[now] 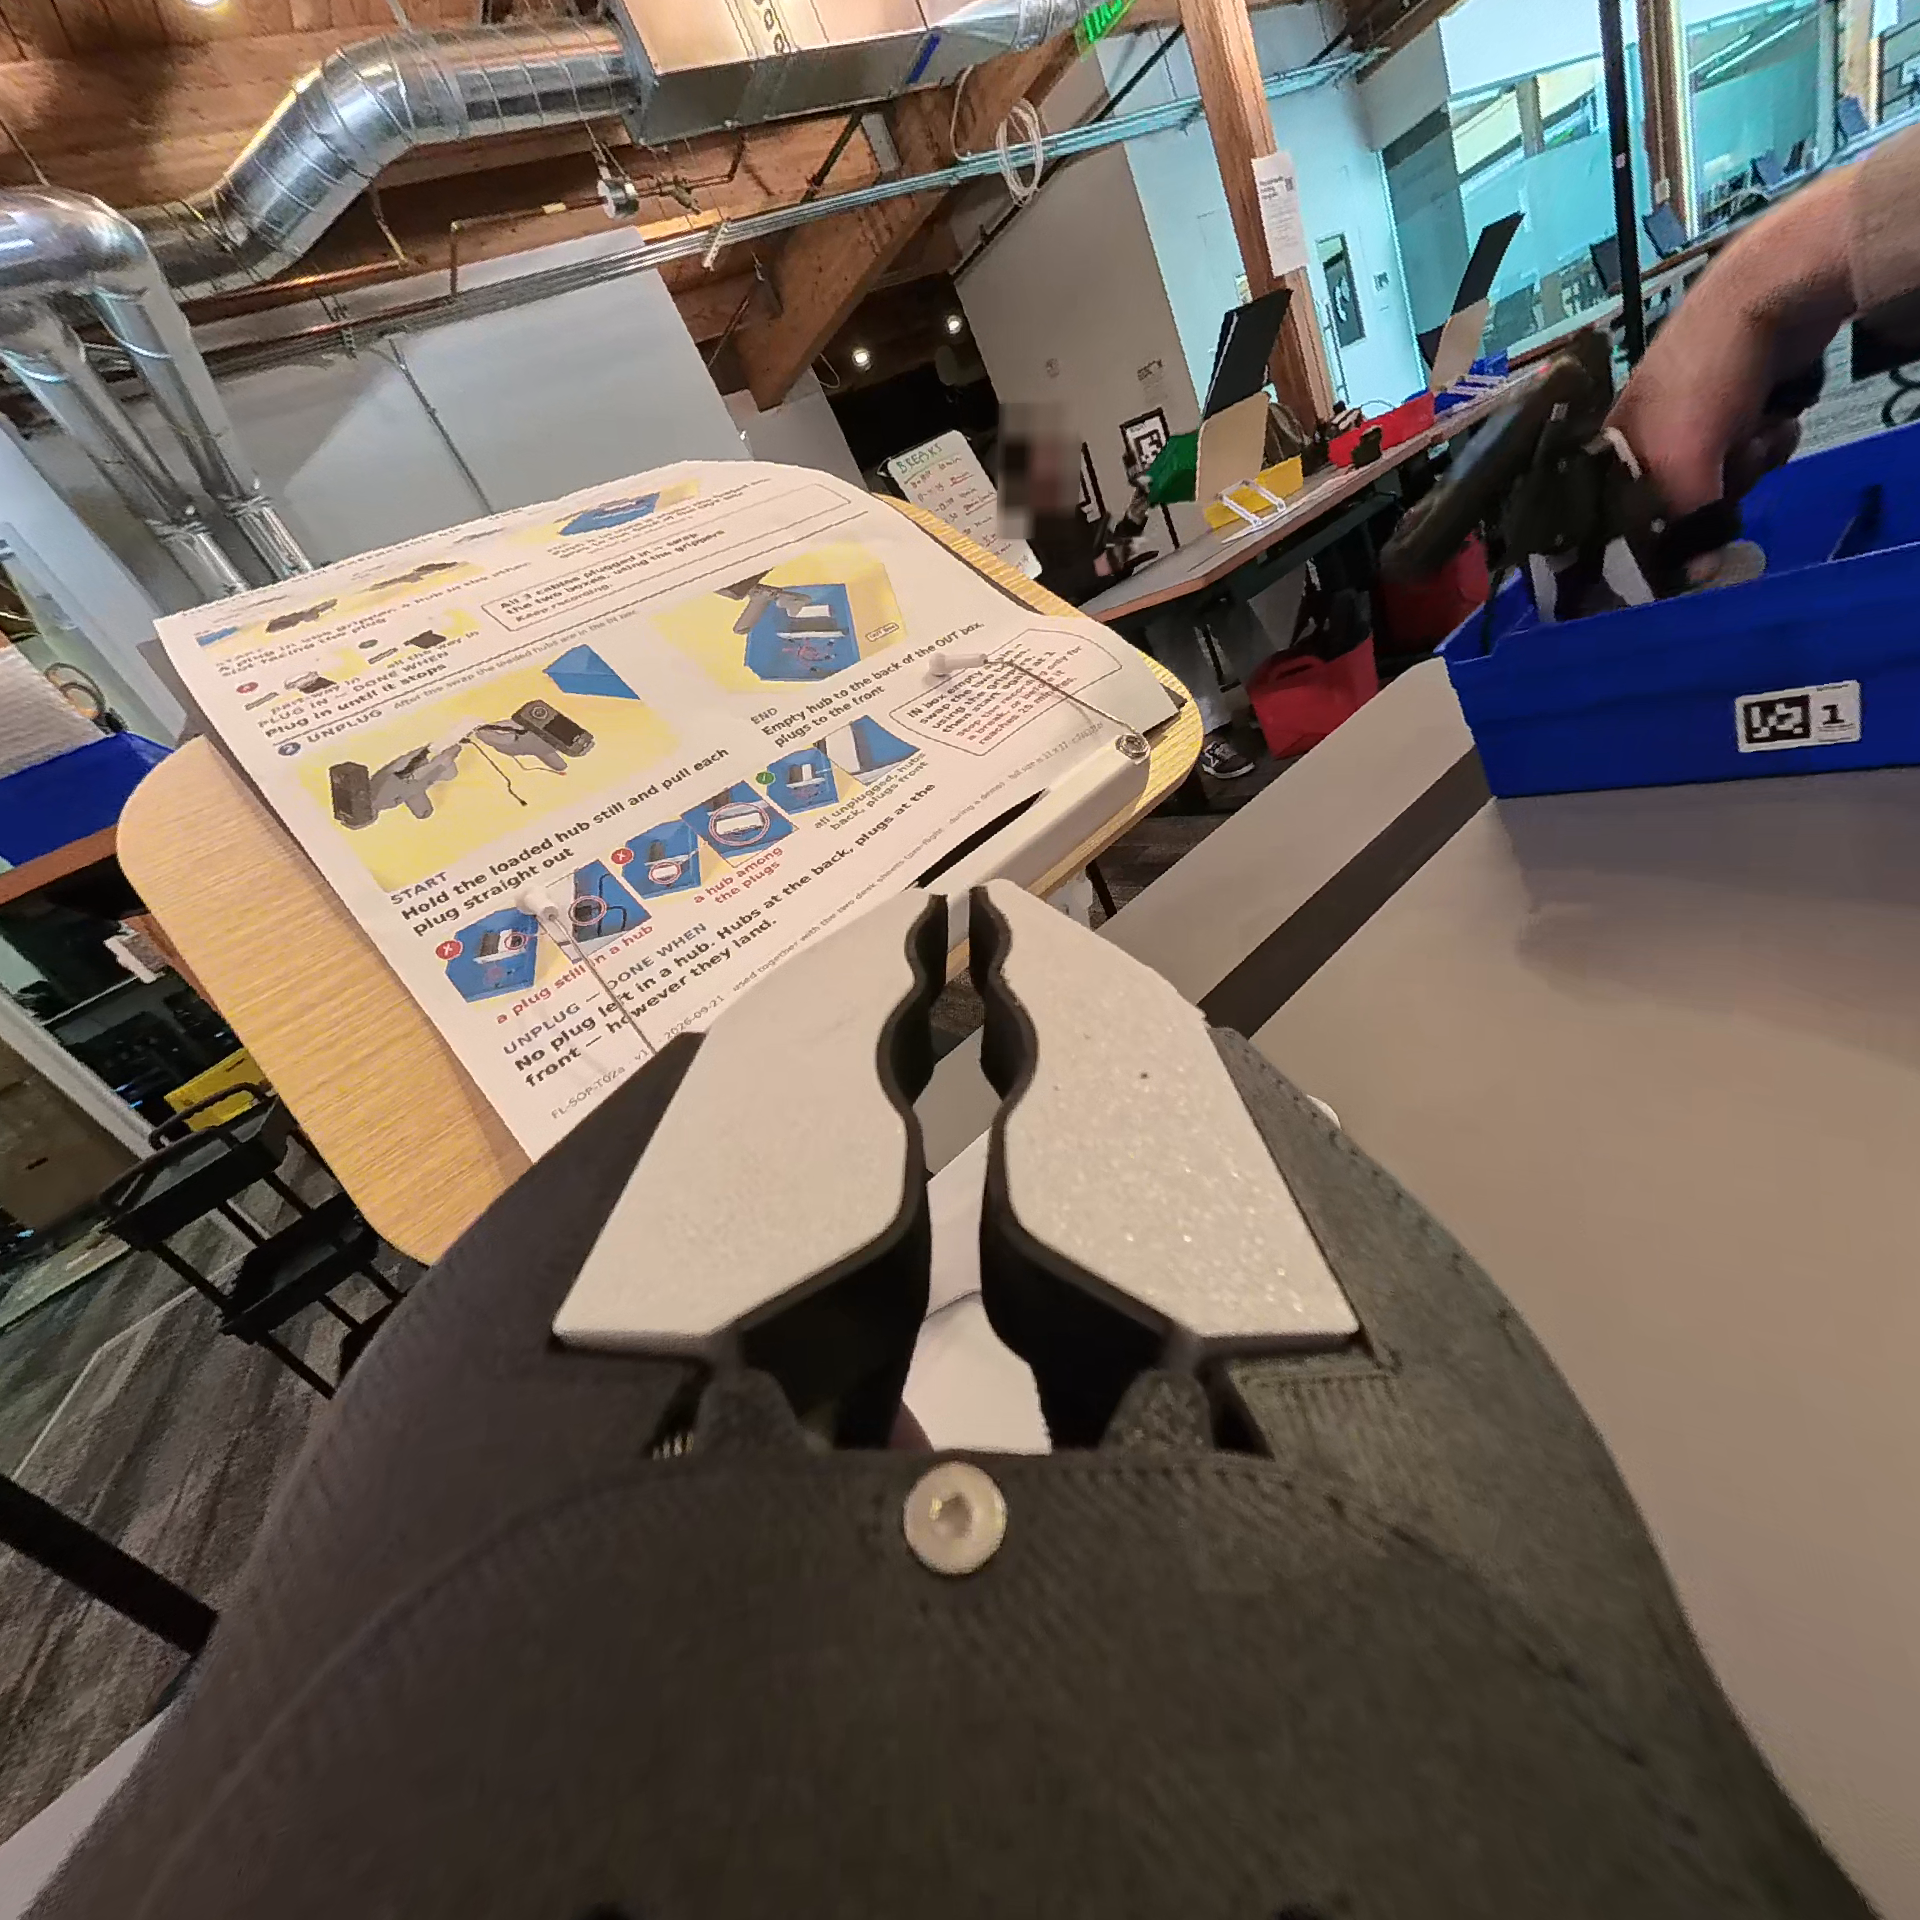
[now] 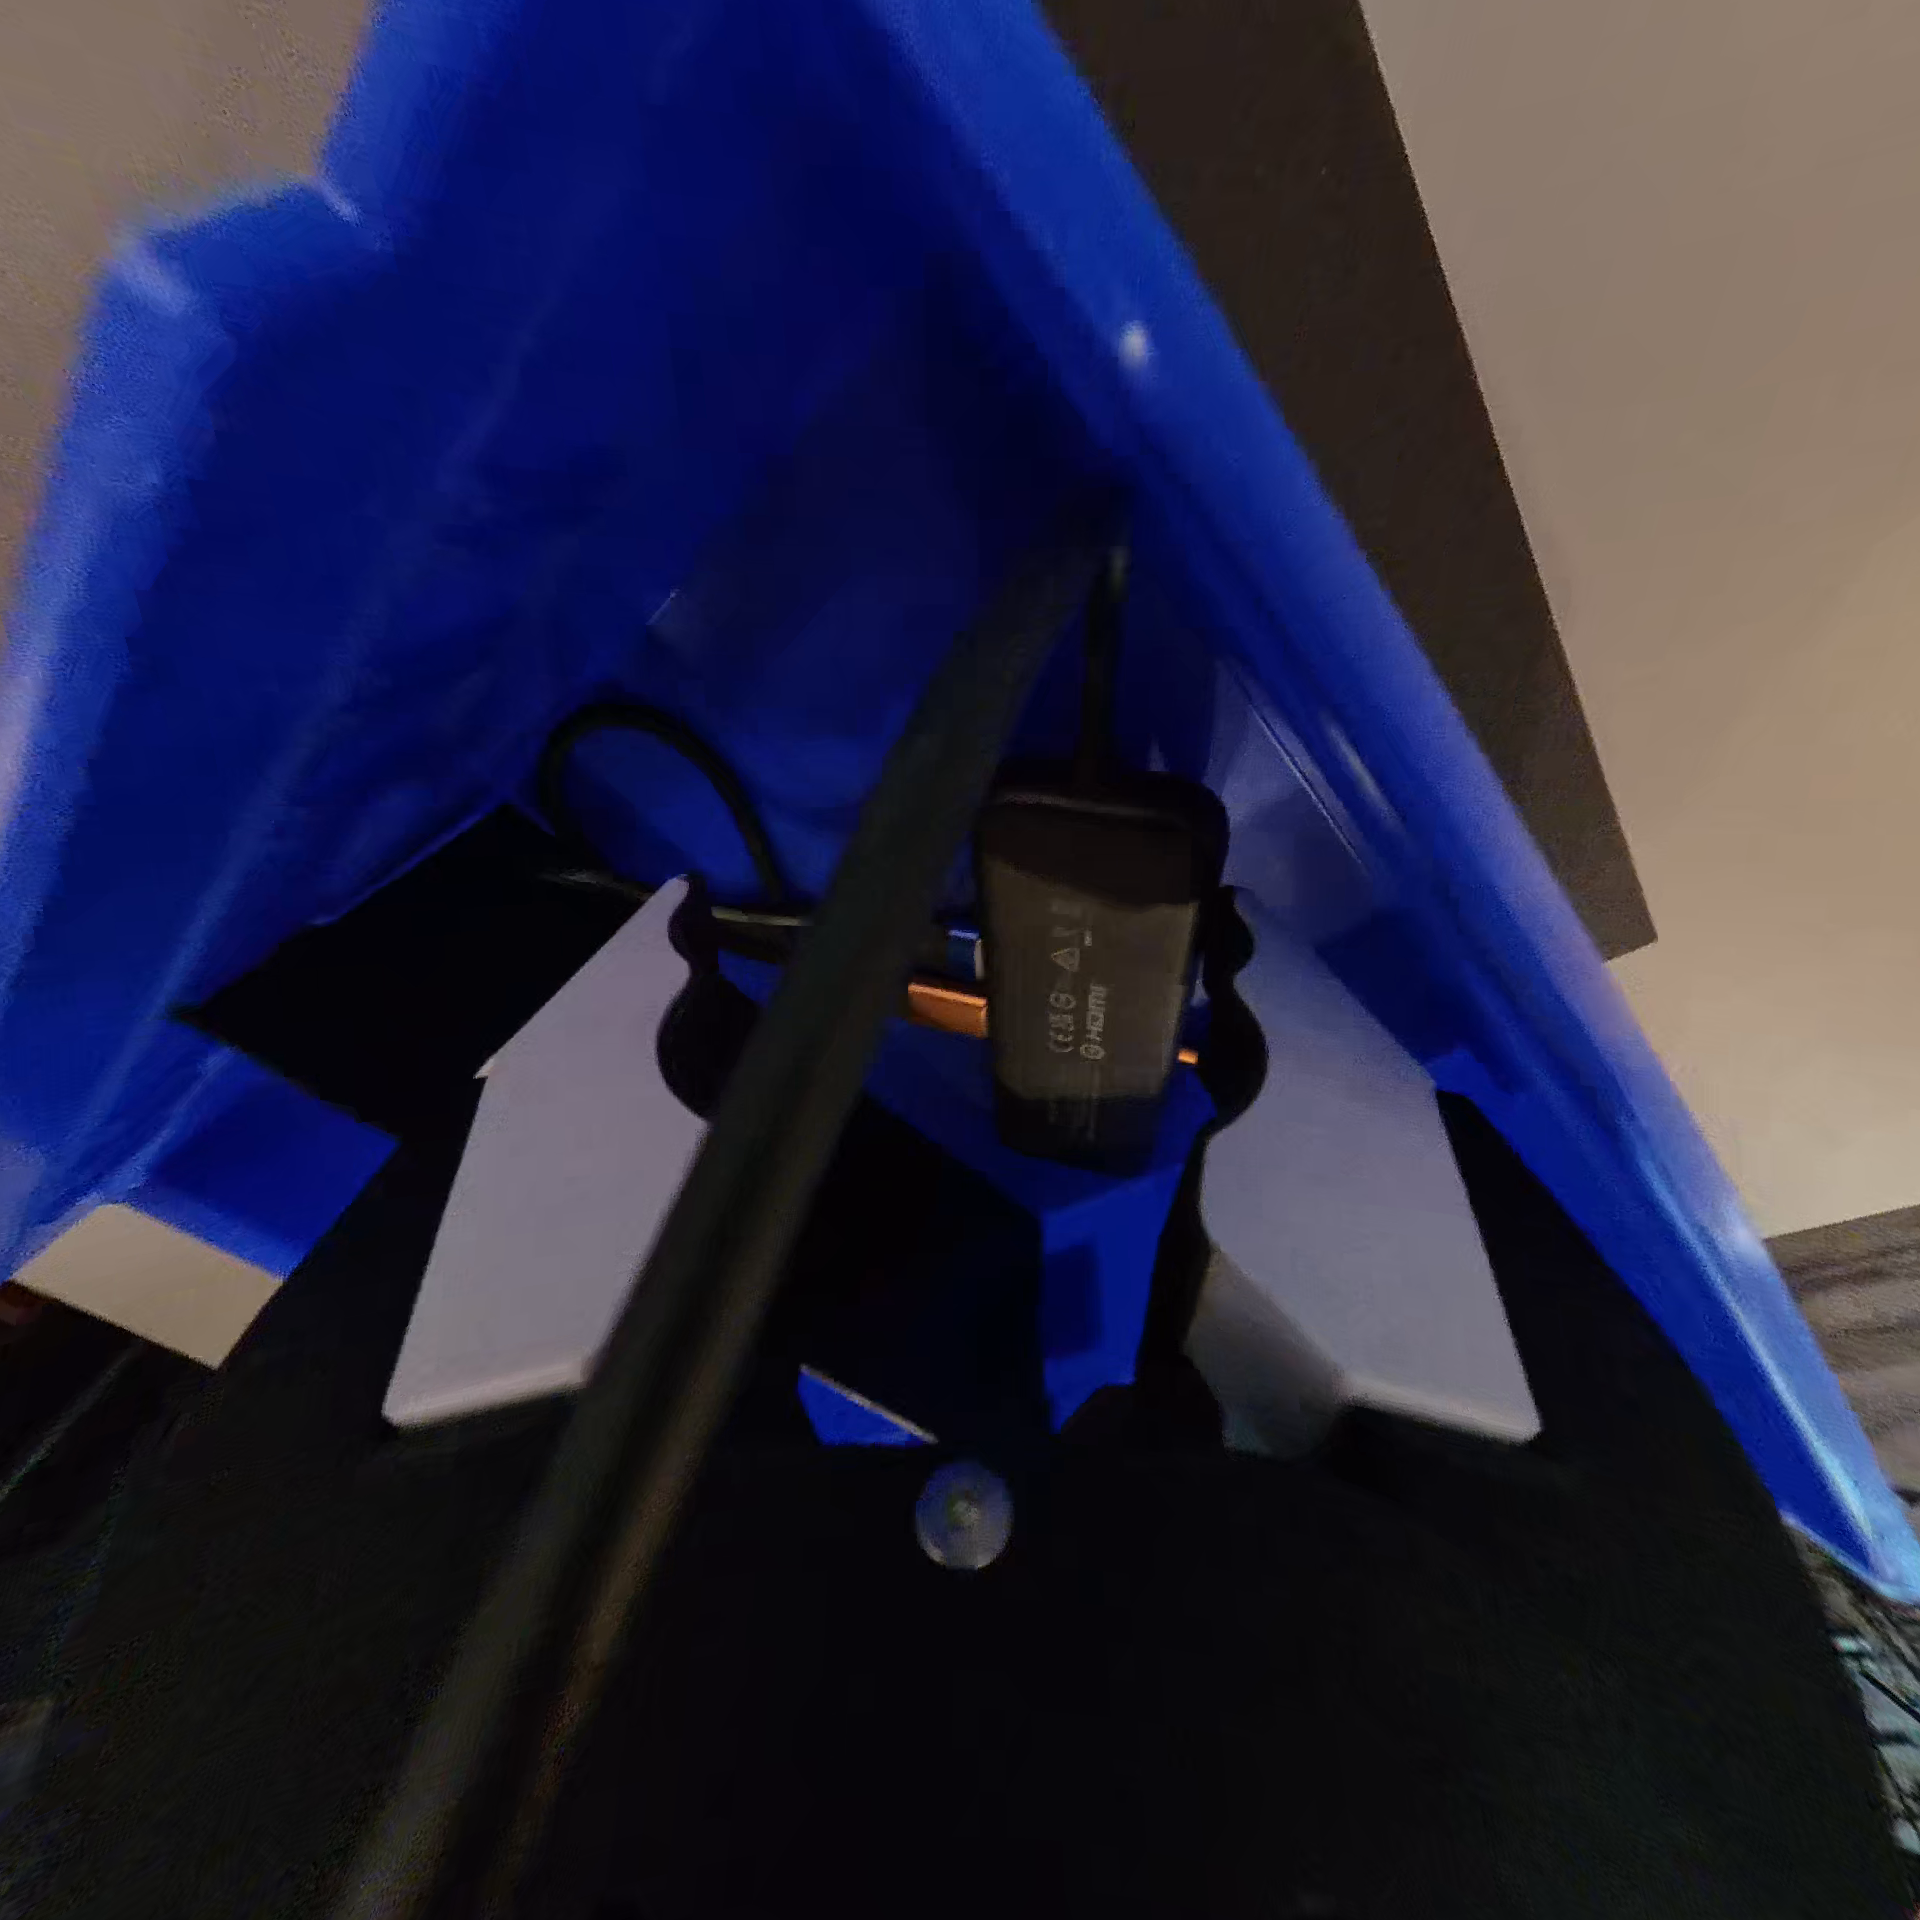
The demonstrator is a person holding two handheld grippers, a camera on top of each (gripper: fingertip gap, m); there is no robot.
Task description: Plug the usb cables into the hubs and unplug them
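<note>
In the right wrist view my right gripper (image 2: 961, 935) is down inside a blue bin (image 2: 520, 468), jaws wide open. A dark grey hub (image 2: 1091, 977) lies between the fingers, close to the right finger (image 2: 1340, 1195). Plugs enter the hub's left side, one of them orange (image 2: 945, 1006), and a thin black cable (image 2: 665, 727) loops behind. A black bar (image 2: 831, 987) crosses diagonally in front. In the left wrist view my left gripper (image 1: 961, 904) is shut and empty, held above the grey table (image 1: 1558, 1143).
A printed instruction sheet (image 1: 644, 748) lies on a tilted wooden stand (image 1: 260, 935) ahead of the left gripper. The blue bin (image 1: 1662, 686) stands at the table's far right, with a hand (image 1: 1745, 343) holding the other gripper in it. Work tables stand behind. My hands' fingertips stand some 55 cm from each other.
</note>
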